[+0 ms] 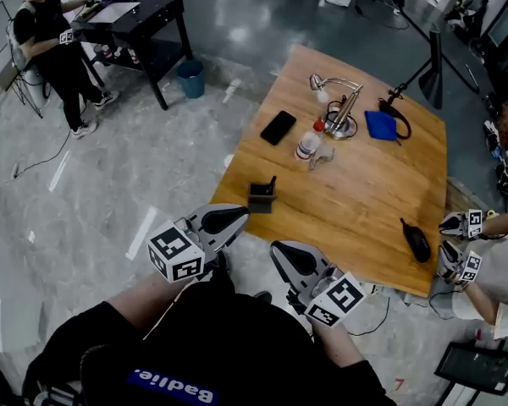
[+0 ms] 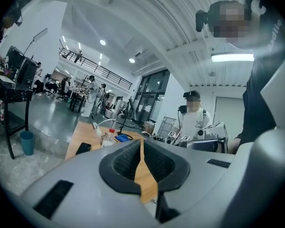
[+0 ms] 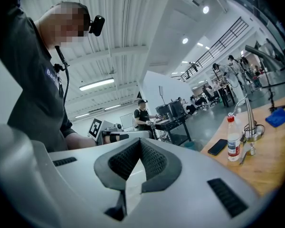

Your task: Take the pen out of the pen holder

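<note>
A small black pen holder (image 1: 260, 197) stands at the near left edge of the wooden table (image 1: 364, 193), with a dark pen (image 1: 272, 182) sticking up from it. My left gripper (image 1: 234, 218) is held off the table, just below and left of the holder, jaws shut and empty. To its right, my right gripper (image 1: 281, 254) is also off the table edge, shut with nothing in it. In the left gripper view the jaws (image 2: 141, 148) meet at the tips; the holder is hidden there. The right gripper's jaws (image 3: 140, 151) touch too.
On the table are a black phone (image 1: 278, 127), a clear bottle with a red cap (image 1: 308, 142), a silver desk lamp (image 1: 340, 108), a blue pouch (image 1: 379, 125) and a black object (image 1: 416, 240). Another person's grippers (image 1: 460, 245) sit at the right edge. A blue bin (image 1: 190, 79) stands on the floor.
</note>
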Demonstrator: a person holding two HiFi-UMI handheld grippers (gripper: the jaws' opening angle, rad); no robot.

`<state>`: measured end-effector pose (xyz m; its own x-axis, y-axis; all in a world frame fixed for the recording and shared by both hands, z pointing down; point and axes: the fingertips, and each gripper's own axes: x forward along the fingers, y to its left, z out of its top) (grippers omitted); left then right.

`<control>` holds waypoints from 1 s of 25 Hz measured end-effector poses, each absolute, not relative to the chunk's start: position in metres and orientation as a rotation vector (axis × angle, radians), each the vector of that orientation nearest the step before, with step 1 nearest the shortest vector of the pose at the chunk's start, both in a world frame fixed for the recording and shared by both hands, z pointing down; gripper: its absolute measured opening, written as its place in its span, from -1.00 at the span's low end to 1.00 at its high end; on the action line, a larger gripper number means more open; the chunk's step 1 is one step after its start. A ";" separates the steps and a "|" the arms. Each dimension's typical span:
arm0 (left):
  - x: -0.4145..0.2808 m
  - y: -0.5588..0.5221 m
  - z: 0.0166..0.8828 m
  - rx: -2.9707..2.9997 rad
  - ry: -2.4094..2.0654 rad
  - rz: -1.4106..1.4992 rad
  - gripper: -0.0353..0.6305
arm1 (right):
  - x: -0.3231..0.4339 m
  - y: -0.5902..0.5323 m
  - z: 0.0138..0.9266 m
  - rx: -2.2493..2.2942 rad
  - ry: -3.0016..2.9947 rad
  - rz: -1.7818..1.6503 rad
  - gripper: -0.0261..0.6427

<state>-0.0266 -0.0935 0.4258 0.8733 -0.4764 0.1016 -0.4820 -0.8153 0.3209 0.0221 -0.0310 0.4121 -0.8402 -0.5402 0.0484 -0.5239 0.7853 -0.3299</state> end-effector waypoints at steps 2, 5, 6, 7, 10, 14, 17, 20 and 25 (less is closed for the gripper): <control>-0.026 -0.106 0.431 2.709 -0.695 0.044 -0.85 | 0.021 -0.039 0.415 -0.890 2.914 -0.535 -0.90; -0.024 -0.120 0.439 2.719 -0.664 0.081 -0.85 | 0.019 -0.049 0.420 -0.914 2.906 -0.551 -0.90; -0.024 -0.124 0.442 2.722 -0.653 0.094 -0.85 | 0.019 -0.052 0.420 -0.920 2.905 -0.554 -0.90; -0.023 -0.128 0.445 2.724 -0.644 0.108 -0.85 | 0.018 -0.055 0.421 -0.925 2.904 -0.556 -0.90; -0.022 -0.141 0.453 2.727 -0.621 0.152 -0.81 | 0.016 -0.062 0.424 -0.948 2.900 -0.565 -0.90; -0.020 -0.156 0.469 2.731 -0.590 0.238 -0.76 | 0.018 -0.068 0.429 -0.989 2.889 -0.586 -0.90; -0.016 -0.168 0.485 2.734 -0.548 0.320 -0.71 | 0.020 -0.073 0.433 -1.027 2.873 -0.603 -0.90; -0.011 -0.180 0.499 2.732 -0.497 0.400 -0.64 | 0.020 -0.076 0.435 -1.053 2.860 -0.618 -0.90; 0.001 -0.199 0.520 2.733 -0.415 0.516 -0.59 | 0.024 -0.081 0.441 -1.100 2.836 -0.647 -0.90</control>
